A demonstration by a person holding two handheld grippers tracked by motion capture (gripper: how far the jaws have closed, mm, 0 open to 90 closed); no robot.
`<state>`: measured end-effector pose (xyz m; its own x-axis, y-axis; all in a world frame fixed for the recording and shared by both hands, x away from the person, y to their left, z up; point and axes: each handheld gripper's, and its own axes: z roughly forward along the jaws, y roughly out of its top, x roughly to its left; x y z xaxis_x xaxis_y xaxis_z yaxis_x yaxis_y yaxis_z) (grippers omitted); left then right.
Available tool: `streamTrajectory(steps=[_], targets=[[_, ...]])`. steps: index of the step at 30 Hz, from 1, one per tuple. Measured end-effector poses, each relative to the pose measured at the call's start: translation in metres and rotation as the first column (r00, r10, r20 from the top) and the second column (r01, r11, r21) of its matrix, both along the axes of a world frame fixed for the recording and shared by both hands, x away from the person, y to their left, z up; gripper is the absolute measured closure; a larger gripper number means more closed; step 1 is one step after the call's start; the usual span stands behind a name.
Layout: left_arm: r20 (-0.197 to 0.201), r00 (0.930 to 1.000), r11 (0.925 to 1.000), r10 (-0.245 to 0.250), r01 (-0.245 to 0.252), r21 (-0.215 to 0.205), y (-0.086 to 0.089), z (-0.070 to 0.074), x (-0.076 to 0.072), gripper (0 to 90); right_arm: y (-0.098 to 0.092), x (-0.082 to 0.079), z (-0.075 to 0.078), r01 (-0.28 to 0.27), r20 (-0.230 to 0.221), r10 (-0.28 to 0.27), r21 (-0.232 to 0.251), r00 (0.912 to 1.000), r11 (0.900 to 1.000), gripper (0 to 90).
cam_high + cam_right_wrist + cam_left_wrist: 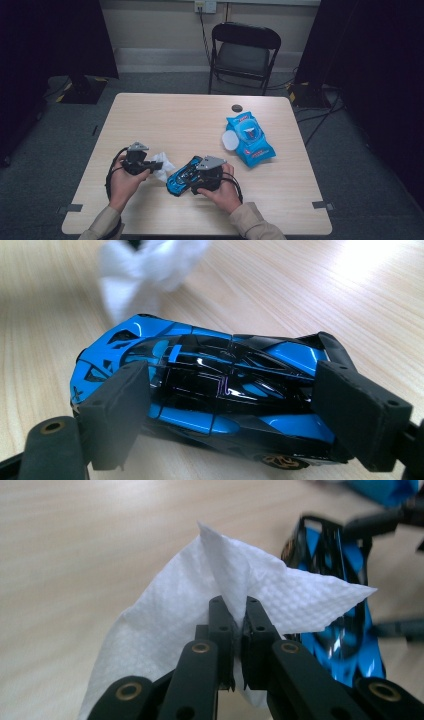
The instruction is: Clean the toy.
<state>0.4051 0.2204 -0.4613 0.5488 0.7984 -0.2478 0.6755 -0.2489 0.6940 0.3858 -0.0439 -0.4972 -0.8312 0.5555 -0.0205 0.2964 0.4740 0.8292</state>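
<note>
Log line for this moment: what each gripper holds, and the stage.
left gripper: shut on white wipe | right gripper: shut on blue toy car | stage: wipe beside car, ready to clean

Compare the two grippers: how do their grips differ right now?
The left gripper has its fingers pinched together on a thin white wipe; the right gripper has its fingers spread wide, clamping a blue toy car front and rear. Both are hand-held low over the table.

Bare table ahead; wipes pack far right.
</note>
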Motion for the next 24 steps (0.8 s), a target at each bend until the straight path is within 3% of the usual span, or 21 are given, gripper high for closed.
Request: streamTrajectory(steps=[7, 13, 20, 22, 24], targets=[[-0.020, 0.9997, 0.9995, 0.017, -0.017, -0.027, -0.034, -0.011, 0.034, 85.4, -0.001, 0.000, 0.000, -0.003, 0.000, 0.003, 0.005, 1.0000, 1.000, 16.0], [-0.035, 0.9993, 0.9999, 0.015, -0.015, -0.002, -0.055, -0.020, 0.052, 85.2, -0.001, 0.000, -0.001, -0.008, 0.002, 0.008, 0.009, 1.0000, 1.000, 16.0], [-0.040, 0.9991, 0.9998, -0.015, 0.015, 0.010, -0.073, -0.027, 0.060, 85.0, -0.002, 0.001, -0.001, -0.010, 0.002, 0.010, 0.010, 0.9999, 1.000, 16.0], [-0.060, 0.9979, 0.9994, -0.024, 0.025, 0.022, -0.077, -0.029, 0.061, 85.0, -0.002, 0.001, -0.001, -0.012, 0.002, 0.012, 0.012, 0.9999, 1.000, 16.1], [-0.074, 0.9964, 0.9991, -0.042, 0.042, -0.006, -0.080, -0.031, 0.062, 85.0, -0.002, 0.001, -0.001, -0.012, 0.003, 0.012, 0.012, 0.9999, 1.000, 16.1]])
